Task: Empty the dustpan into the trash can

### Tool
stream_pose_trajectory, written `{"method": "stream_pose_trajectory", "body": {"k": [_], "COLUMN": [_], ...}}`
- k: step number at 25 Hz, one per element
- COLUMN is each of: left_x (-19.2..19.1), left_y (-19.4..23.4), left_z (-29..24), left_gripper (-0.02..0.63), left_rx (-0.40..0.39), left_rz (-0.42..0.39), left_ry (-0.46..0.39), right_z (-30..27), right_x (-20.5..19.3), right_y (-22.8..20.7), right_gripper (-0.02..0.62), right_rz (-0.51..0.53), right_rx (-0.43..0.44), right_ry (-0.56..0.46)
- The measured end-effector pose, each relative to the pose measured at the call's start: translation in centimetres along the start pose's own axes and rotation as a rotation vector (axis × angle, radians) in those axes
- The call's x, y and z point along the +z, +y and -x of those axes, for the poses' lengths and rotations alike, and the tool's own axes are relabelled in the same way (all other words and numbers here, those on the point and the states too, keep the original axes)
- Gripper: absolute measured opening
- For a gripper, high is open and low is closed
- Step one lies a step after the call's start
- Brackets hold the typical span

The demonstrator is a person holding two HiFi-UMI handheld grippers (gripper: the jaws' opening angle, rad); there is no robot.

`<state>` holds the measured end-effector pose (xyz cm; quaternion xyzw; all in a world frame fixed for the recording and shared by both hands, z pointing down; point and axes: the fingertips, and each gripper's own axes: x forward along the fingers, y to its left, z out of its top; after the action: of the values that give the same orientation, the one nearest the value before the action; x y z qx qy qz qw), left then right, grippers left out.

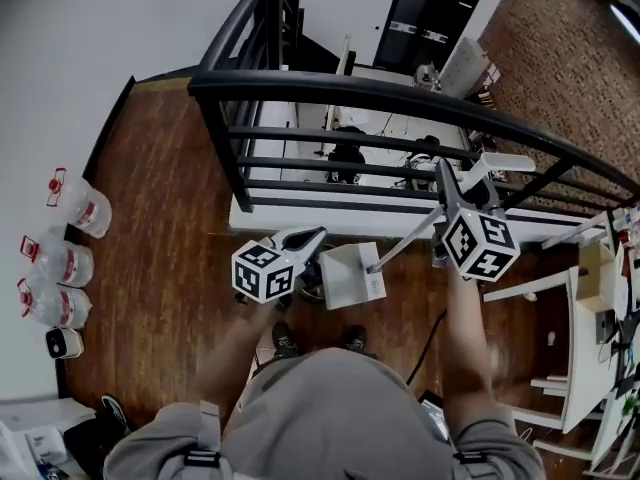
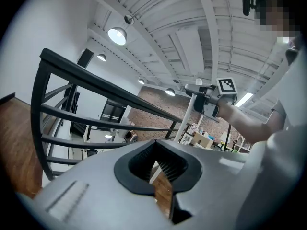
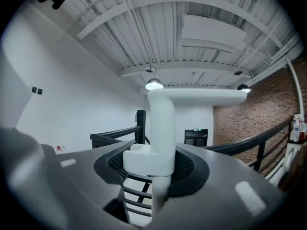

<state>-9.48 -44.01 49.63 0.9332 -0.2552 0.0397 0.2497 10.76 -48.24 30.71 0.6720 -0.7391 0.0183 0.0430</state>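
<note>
Well off to the left of the left claw, plastic bottles (image 1: pixel 62 263) sit on the floor against the wall. The left claw (image 1: pixel 318 234) is pinched shut on nothing, its tips just beside the dustpan (image 1: pixel 350 276), whose pan sits low over the wooden floor (image 1: pixel 170 188) between the two claws. The right claw (image 3: pixel 152 163) is clenched round the dustpan's white handle (image 1: pixel 410 236) near its top bend, so the pan lies below and left of it. I can't spot the trash can anywhere.

I'd keep the pan level until the can is right under it. The free left claw could steady the pan's back.

The black railing (image 1: pixel 400 96) runs straight ahead of both claws, and white furniture (image 1: pixel 571 358) crowds in to the right of the right claw. The open floor lies to the left.
</note>
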Motion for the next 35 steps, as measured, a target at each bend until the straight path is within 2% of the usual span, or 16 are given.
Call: {"method": "stream_pose_trajectory", "body": {"k": [4, 8, 12, 17, 21, 26, 32, 35], "left_x": [1.5, 0.7, -0.6, -1.8, -2.4, -3.7, -6.3, -7.8], "left_y": [-2.4, -5.3, -7.0, -7.6, -7.7, -9.4, -10.7, -11.3], "left_z": [-3.3, -6.1, -7.9, -7.6, -7.7, -9.7, -12.5, -13.1], "left_gripper": [0.005, 0.005, 0.005, 0.005, 0.005, 0.005, 0.005, 0.005], "left_rx": [-0.003, -0.017, -0.006, 0.037, 0.059, 0.047, 0.047, 0.058], "left_rz": [-0.041, -0.052, -0.035, -0.026, -0.016, -0.014, -0.017, 0.013], "left_ry": [-0.006, 0.021, 0.038, 0.062, 0.070, 0.095, 0.173, 0.202], "right_z": [3.1, 5.6, 6.3, 6.4, 5.0, 4.9, 4.9, 4.9], "right_x": [2.0, 3.4, 4.2, 2.4, -2.3, -11.8, -21.0, -25.5], "right_y": [-5.5, -9.8, -12.8, -15.8, -17.2, -20.6, -22.9, -22.7], "right_gripper": [0.190, 0.190, 0.190, 0.190, 0.190, 0.190, 0.190, 0.189], "right_rz": [-0.065, -0.096, -0.072, -0.029, -0.009, -0.037, -0.083, -0.097], "right_rx": [-0.022, -0.029, -0.025, -0.050, -0.072, -0.127, -0.132, -0.120], "right_ry": [-0.037, -0.068, -0.084, -0.063, -0.013, 0.112, 0.171, 0.214]}}
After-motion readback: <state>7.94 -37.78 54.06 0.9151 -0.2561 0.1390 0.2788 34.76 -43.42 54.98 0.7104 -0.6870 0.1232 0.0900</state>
